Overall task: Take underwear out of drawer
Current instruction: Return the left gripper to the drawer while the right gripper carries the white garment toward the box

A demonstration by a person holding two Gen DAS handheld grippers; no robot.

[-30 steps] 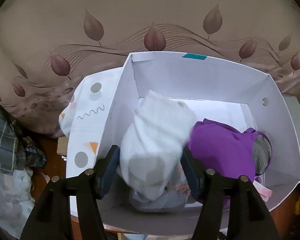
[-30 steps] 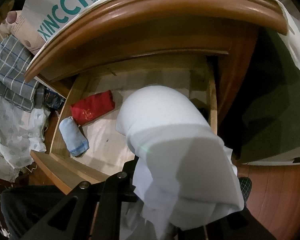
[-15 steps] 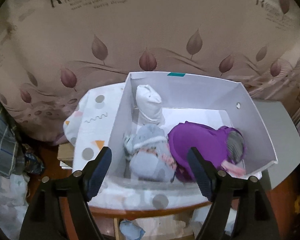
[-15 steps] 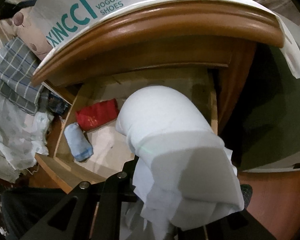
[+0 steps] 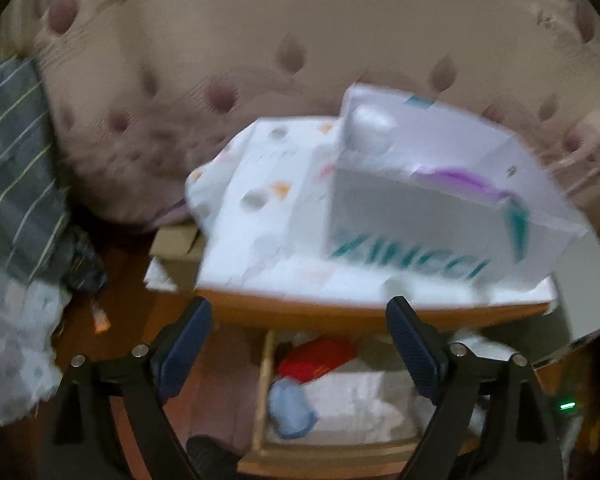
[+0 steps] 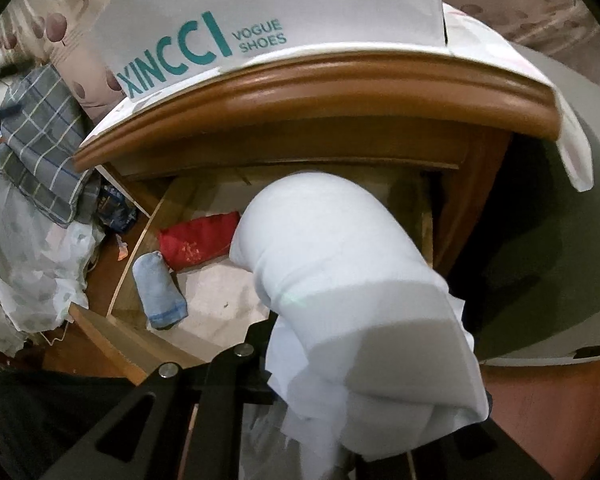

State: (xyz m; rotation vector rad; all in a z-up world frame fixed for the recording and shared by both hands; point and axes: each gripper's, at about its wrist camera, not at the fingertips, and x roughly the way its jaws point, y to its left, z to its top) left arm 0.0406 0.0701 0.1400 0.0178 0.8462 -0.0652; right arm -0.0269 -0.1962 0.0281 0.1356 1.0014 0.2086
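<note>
My left gripper (image 5: 298, 354) was empty, its fingers (image 5: 184, 346) having just spread wide with nothing between them, hanging above the open drawer (image 5: 266, 384). My right gripper (image 6: 340, 420) was clenched tight on a white roll (image 6: 352, 280), also above the drawer. Inside the drawer, a blue roll (image 6: 160, 292) and a red piece (image 6: 198, 238) still waited. Above the drawer, the shoebox (image 5: 440, 208) already held a white and a purple piece. Roughly halfway, I judged.
</note>
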